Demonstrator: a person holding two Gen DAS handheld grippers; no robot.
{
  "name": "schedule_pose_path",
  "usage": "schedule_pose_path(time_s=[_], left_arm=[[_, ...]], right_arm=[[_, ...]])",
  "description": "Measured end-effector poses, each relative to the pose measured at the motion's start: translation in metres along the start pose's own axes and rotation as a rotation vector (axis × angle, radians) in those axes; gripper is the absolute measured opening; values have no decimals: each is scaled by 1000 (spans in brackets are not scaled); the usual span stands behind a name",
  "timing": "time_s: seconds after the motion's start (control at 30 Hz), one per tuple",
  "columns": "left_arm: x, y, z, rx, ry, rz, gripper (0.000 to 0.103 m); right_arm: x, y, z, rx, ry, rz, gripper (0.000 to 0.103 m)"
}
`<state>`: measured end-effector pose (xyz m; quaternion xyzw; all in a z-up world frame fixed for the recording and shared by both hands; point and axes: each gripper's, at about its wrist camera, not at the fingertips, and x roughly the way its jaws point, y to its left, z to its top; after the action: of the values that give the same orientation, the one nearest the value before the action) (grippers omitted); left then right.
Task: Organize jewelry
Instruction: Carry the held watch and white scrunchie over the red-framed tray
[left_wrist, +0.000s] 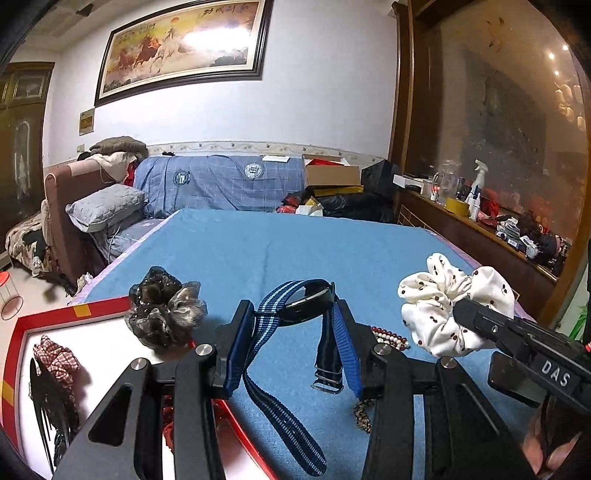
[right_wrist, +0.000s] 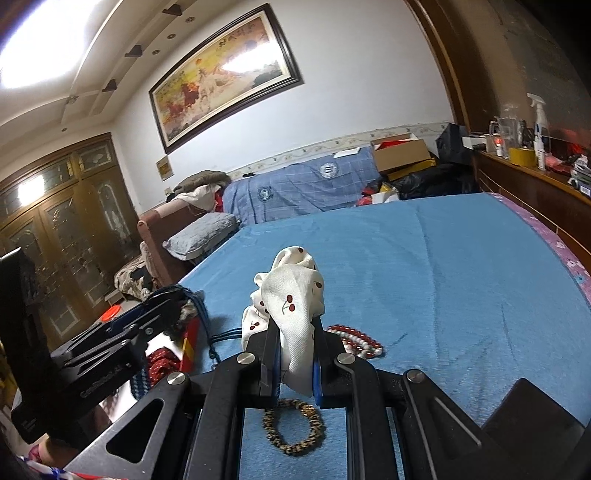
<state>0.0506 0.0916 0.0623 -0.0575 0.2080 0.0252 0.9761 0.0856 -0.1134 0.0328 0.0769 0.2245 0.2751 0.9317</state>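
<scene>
My right gripper (right_wrist: 293, 354) is shut on a white cherry-print scrunchie (right_wrist: 295, 295) and holds it above the blue bed cover; it also shows in the left wrist view (left_wrist: 443, 310). My left gripper (left_wrist: 295, 328) is open, its jaws on either side of a blue striped watch (left_wrist: 306, 299) lying on the cover. A red-rimmed white box (left_wrist: 110, 306) at the left holds a red checked scrunchie (left_wrist: 55, 362) and a black hair claw (left_wrist: 44, 406). A dark sheer scrunchie (left_wrist: 166, 310) rests at the box's corner. A red-and-white bead bracelet (right_wrist: 356, 339) and a leopard-print hair tie (right_wrist: 295, 428) lie under the right gripper.
The blue cover (right_wrist: 424, 266) stretches ahead to a sofa (left_wrist: 221, 181) with pillows. A wooden ledge (left_wrist: 480, 221) with bottles and clutter runs along the right. A cardboard box (left_wrist: 332, 173) stands at the back.
</scene>
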Motion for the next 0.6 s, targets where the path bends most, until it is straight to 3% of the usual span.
schedule_pose_path(time_s=[0.33,0.6], left_arm=[[-23,15,1,-44,-19,45,42],[-54,53,0,-91,-42,106,42]], right_arm=[[8,13,-3,11,39,59,14],[9,58,-10,-17,48,160,14]])
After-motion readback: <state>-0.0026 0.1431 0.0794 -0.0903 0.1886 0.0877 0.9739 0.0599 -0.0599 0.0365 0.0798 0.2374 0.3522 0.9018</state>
